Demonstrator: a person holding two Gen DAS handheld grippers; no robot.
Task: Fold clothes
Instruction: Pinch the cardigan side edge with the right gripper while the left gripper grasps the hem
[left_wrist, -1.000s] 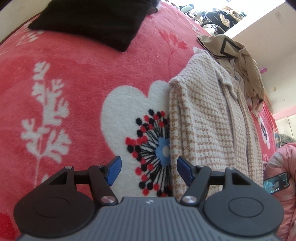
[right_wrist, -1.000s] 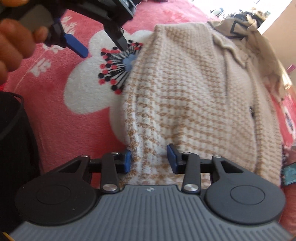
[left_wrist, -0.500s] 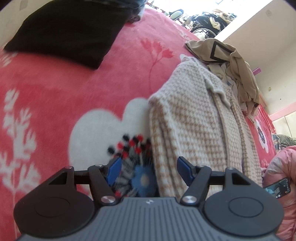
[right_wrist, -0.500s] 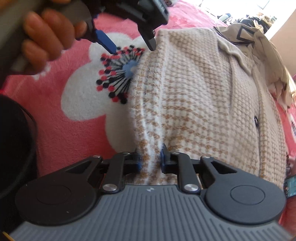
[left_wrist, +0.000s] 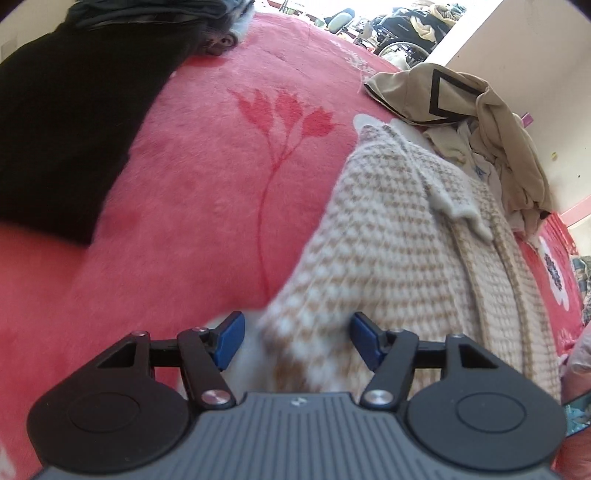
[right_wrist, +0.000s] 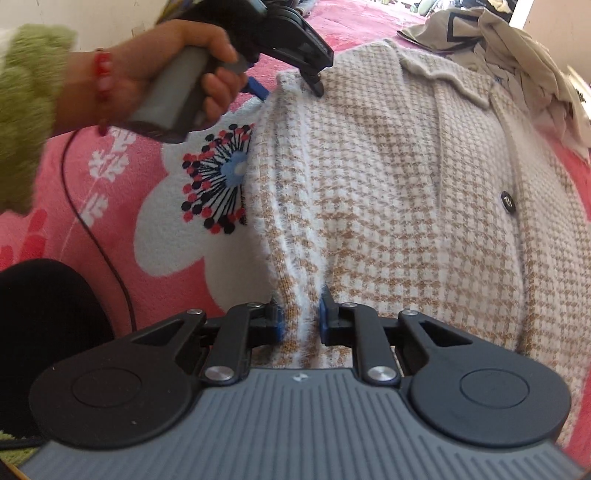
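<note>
A beige-and-white houndstooth cardigan (left_wrist: 399, 258) lies flat on the red flowered blanket (left_wrist: 221, 184), collar at the far end. My left gripper (left_wrist: 297, 332) is at its far left corner near the shoulder. The jaws are closing, with the cardigan's edge between the blue pads but not pressed. In the right wrist view the same cardigan (right_wrist: 388, 166) fills the middle. My right gripper (right_wrist: 299, 317) is shut on a pinched fold of its near left edge. The left gripper (right_wrist: 288, 86) shows there too, held by a hand (right_wrist: 155, 74) in a green sleeve.
A folded black garment (left_wrist: 66, 129) lies at the far left of the blanket. A crumpled beige pile of clothes (left_wrist: 480, 122) sits beyond the collar. A thin black cable (right_wrist: 92, 229) trails over the blanket, and a dark shape (right_wrist: 44, 314) sits at the near left.
My left gripper has slid along the cardigan's left edge from the flower print up to the shoulder corner. My right gripper has shut on the near edge fold and lifted it slightly.
</note>
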